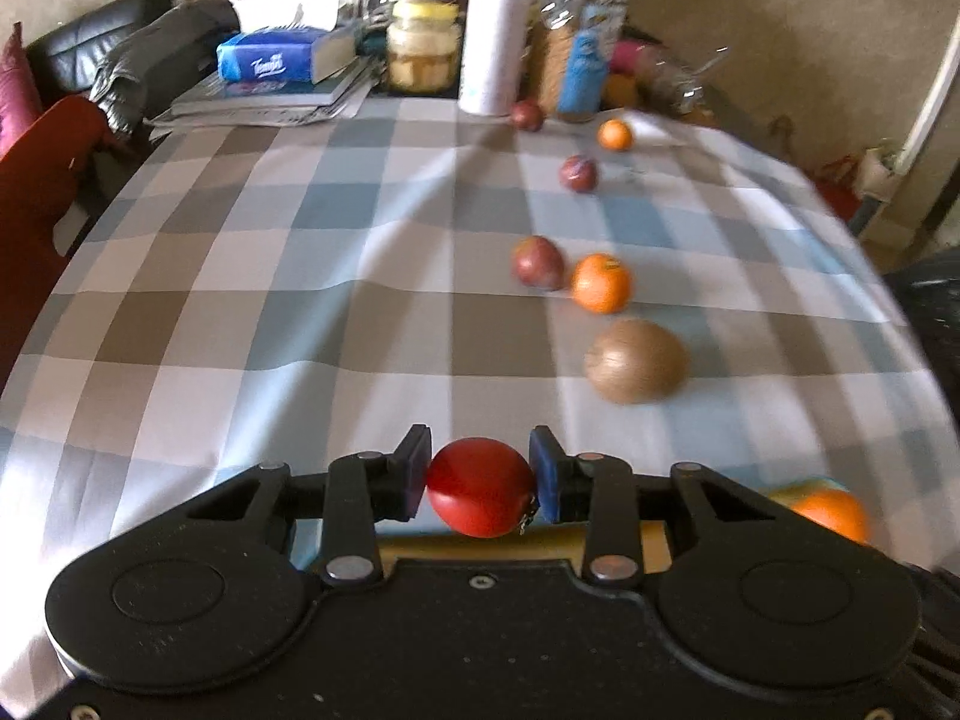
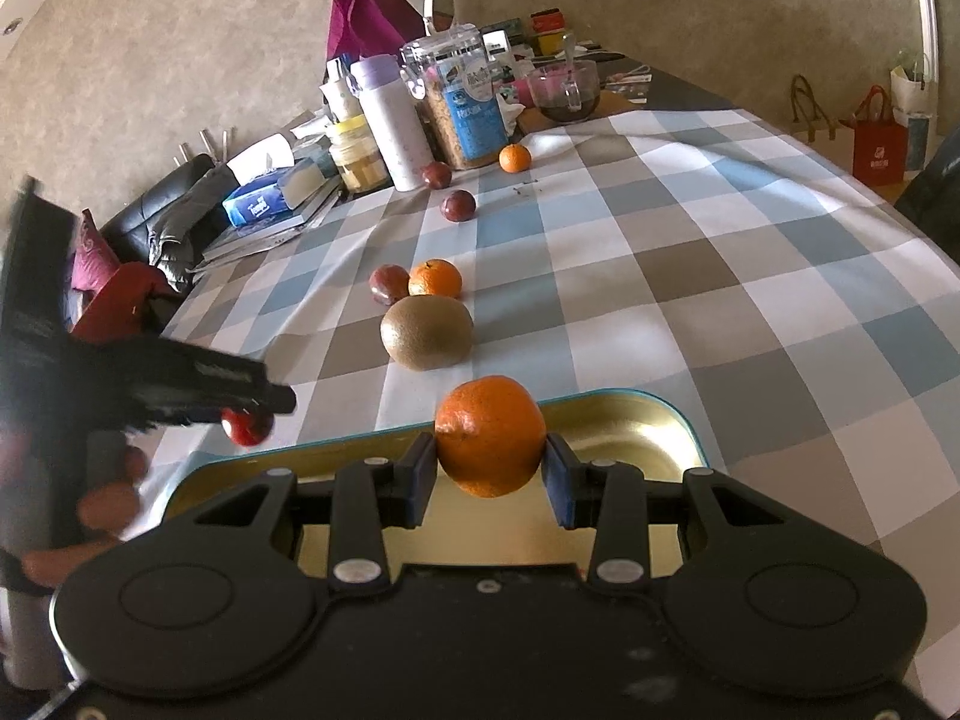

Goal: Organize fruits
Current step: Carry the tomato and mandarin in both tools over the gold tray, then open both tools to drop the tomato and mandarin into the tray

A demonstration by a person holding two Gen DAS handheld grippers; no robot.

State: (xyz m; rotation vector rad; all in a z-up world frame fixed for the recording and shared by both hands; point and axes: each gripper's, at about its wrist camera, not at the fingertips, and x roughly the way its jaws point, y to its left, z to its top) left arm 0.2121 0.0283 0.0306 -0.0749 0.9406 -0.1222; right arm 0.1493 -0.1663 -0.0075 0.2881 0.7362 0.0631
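left hand-held gripper [image 1: 480,483] is clamped on a red tomato [image 1: 481,485], right hand-held gripper [image 2: 489,471] grips an orange [image 2: 489,435] over the tray [image 2: 648,438] just ahead

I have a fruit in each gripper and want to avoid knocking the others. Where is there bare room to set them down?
The gold tray under the orange is bare. The checked cloth right of the fruit line, from the kiwi back, is open too. The far end around the white bottle and cereal jar is crowded.
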